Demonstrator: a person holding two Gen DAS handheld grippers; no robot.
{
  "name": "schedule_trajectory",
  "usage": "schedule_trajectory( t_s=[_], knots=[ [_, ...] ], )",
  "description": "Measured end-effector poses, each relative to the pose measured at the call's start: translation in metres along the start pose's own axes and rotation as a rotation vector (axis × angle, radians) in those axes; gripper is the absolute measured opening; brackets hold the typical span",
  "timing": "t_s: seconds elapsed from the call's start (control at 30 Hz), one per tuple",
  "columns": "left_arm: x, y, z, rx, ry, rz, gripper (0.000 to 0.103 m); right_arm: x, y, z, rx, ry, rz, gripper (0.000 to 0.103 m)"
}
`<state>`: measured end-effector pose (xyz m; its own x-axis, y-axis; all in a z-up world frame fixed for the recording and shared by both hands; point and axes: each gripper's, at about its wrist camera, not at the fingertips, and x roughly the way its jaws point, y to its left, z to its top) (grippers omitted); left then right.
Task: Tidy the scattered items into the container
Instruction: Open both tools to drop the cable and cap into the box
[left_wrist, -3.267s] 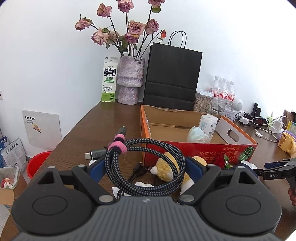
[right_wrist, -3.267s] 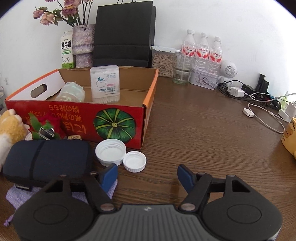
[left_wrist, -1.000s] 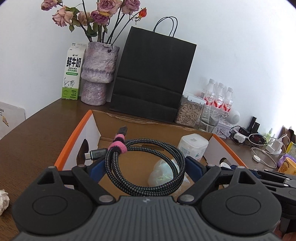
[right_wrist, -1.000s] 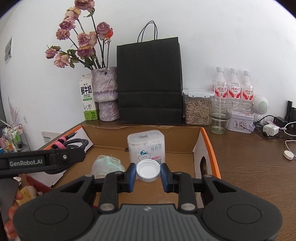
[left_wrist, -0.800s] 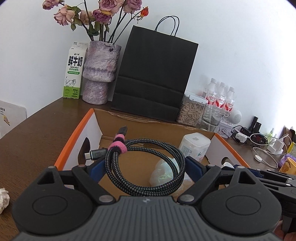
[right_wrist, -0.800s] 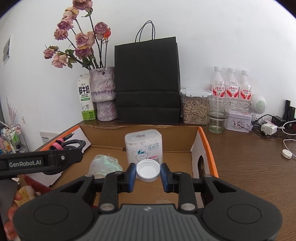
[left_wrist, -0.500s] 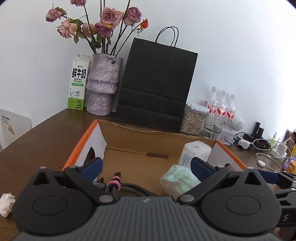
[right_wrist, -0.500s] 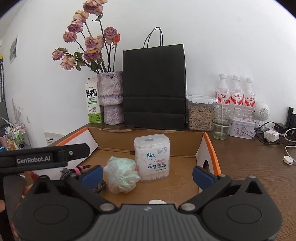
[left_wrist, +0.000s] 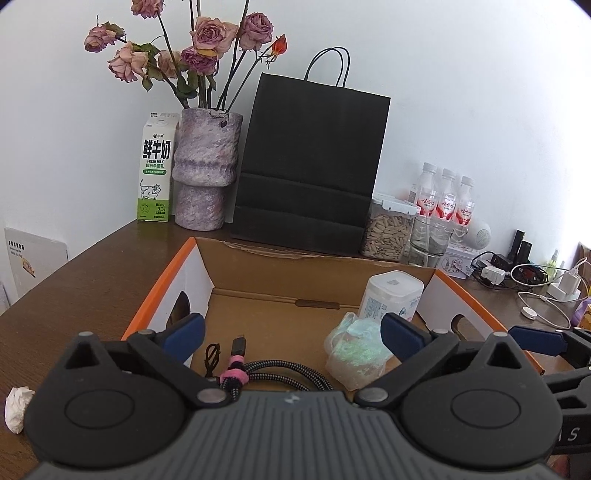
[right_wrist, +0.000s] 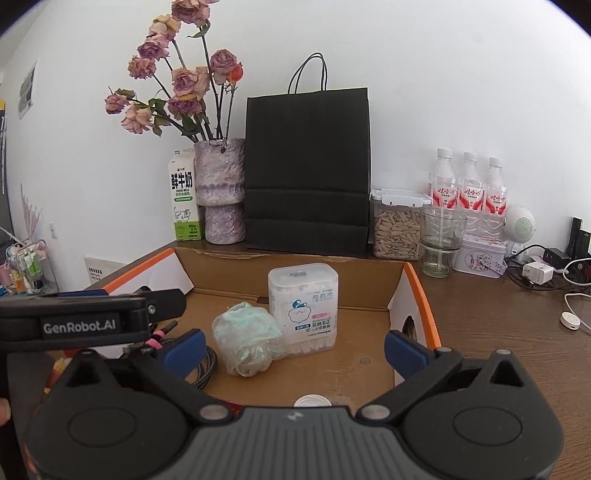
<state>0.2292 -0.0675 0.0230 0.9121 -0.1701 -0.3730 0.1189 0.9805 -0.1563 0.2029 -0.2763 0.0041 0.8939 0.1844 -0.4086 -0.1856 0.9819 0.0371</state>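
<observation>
Both claws hanging wide open over the box (left_wrist: 461, 295)
Left claw (left_wrist: 291, 328) and right claw (right_wrist: 293, 345) have just been opening, nothing between them; cable (left_wrist: 280, 373) is lying coiled inside, plug pointing toward the far wall; cap (right_wrist: 312, 400) is lying flat.

Both grippers hang side by side, tilted slightly downward. The left gripper (left_wrist: 291, 328) has just spread its 2 blue-padded fingers (left_wrist: 184, 328) wide, nothing between them. The right gripper (right_wrist: 293, 345) has done likewise, its jaws bare.
</observation>
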Motion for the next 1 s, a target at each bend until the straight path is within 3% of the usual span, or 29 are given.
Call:
schedule_trajectory(
  t_s=[0.23, 0.57, 1.0],
  knots=[
    [-0.021, -0.002, 0.004, -0.021, -0.062, 0.012, 0.103, -0.011, 0.002, 0.003, -0.009, -0.008, 0.010, 0.103],
    [-0.074, 0.002, 0.007, -0.020, -0.094, 0.008, 0.103, -0.062, 0.021, 0.004, -0.026, -0.047, 0.029, 0.103],
    [-0.143, 0.032, -0.022, -0.001, -0.077, 0.054, 0.103, -0.122, 0.034, -0.042, -0.055, 0.012, -0.005, 0.103]
  ],
)
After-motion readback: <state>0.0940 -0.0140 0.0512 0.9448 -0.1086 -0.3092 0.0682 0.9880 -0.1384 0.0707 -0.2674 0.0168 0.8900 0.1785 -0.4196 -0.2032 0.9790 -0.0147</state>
